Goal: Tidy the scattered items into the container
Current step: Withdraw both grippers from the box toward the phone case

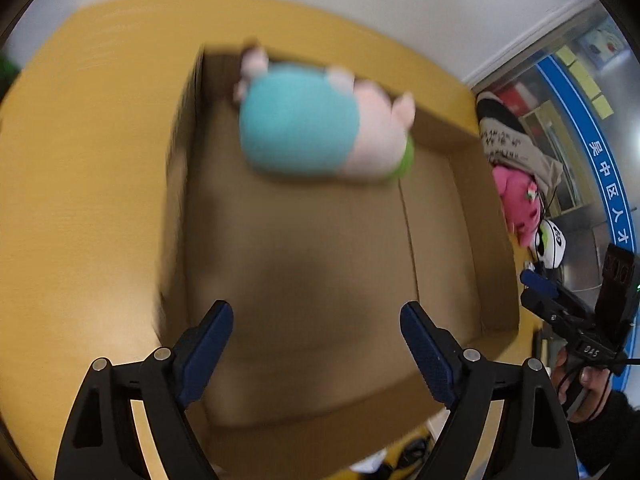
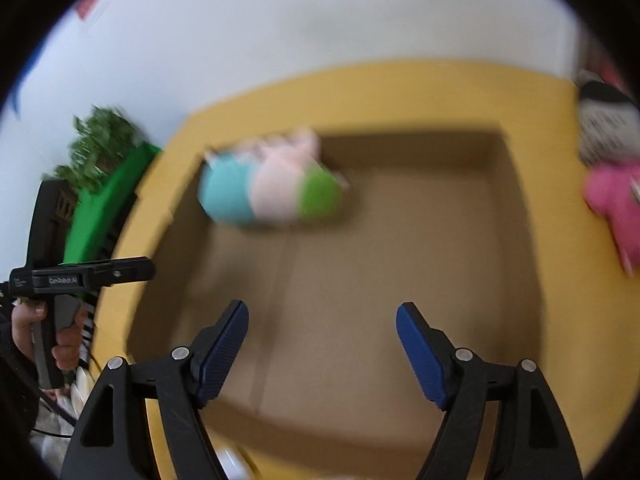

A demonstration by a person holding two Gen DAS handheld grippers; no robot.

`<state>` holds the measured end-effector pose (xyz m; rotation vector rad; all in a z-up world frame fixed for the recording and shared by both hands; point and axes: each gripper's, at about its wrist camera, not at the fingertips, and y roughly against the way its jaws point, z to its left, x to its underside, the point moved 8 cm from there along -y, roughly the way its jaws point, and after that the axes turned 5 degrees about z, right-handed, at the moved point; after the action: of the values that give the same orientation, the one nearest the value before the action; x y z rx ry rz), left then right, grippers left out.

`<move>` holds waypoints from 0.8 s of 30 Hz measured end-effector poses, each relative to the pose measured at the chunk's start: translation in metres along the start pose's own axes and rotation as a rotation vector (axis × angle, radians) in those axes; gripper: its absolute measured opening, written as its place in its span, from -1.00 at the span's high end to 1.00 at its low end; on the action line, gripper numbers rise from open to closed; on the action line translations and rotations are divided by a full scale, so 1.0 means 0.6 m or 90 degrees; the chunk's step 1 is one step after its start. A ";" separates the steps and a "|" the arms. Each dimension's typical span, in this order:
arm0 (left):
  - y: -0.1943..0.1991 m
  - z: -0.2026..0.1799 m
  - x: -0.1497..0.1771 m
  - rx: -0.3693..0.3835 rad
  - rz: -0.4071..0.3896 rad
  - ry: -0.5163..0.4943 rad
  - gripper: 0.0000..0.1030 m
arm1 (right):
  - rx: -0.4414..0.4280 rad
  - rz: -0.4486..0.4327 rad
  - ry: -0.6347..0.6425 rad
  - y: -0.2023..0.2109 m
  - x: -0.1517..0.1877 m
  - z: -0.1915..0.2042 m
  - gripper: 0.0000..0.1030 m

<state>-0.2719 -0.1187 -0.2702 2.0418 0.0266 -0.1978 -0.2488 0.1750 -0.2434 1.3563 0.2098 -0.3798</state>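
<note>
We see both grippers held above an open cardboard box (image 1: 320, 280) that sits on a yellow table (image 1: 80, 200). In the left wrist view our left gripper (image 1: 316, 344) fills the bottom of the frame with its blue-padded jaws spread wide and nothing between them; the right gripper (image 2: 322, 344) looks the same in its own view, jaws apart and holding nothing. A plush toy (image 1: 316, 122) (teal, pale pink and a bit of green, blurred in both views) lies inside the box against the far wall, toward the upper middle of the left view and the upper left of the right view. Outside the box, at the right edge of both frames, we see a pink plush (image 1: 518, 200) and a beige and black plush (image 1: 508, 136) lying close together on the table.
</note>
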 end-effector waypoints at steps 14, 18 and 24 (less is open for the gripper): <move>-0.084 -0.010 0.180 -0.089 0.113 0.005 -0.59 | 0.132 0.086 -0.024 -0.017 0.158 -0.096 -0.49; -0.035 -0.002 0.186 -0.103 0.062 0.055 -0.55 | 0.134 0.078 -0.001 0.020 0.171 -0.092 -0.49; 0.151 -0.074 0.161 -0.102 -0.132 0.052 -0.68 | 0.131 -0.059 0.109 0.179 0.111 0.009 -0.49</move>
<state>-0.1612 -0.1277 -0.1854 1.8852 0.2971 -0.2339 -0.1467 0.1776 -0.1690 1.5875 0.3855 -0.3700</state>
